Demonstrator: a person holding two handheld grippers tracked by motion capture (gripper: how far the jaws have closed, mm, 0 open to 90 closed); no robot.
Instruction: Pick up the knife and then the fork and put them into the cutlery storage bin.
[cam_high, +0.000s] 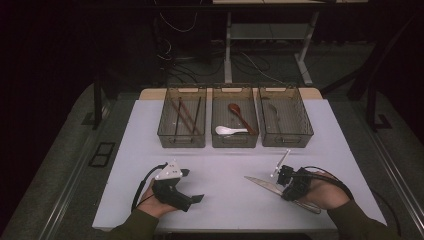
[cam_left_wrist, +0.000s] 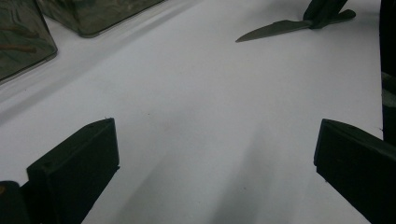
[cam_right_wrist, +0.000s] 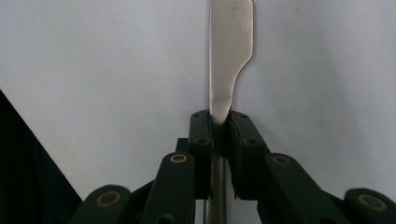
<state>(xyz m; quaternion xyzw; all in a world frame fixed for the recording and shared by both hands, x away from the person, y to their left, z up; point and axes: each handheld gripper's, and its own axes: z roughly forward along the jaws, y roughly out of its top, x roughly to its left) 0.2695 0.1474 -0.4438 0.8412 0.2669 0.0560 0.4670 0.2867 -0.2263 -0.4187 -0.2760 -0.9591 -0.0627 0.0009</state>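
Observation:
A metal table knife (cam_high: 260, 183) lies flat on the white table (cam_high: 225, 160) at the front right, with its blade pointing left. My right gripper (cam_high: 281, 187) is shut on it where blade meets handle. In the right gripper view both pads squeeze the knife (cam_right_wrist: 231, 42) at its narrow neck, and the blade runs straight ahead of my right gripper (cam_right_wrist: 219, 122). My left gripper (cam_high: 194, 186) rests at the front left, open and holding nothing. In the left gripper view bare table shows between the wide jaws of my left gripper (cam_left_wrist: 215, 154), with the knife (cam_left_wrist: 275, 29) farther off.
Three translucent brown bins stand side by side at the back of the table. The left bin (cam_high: 182, 142) holds dark chopsticks. In the middle bin (cam_high: 235, 142) lie a brown spoon and a white spoon. The right bin (cam_high: 286, 141) holds a dim utensil.

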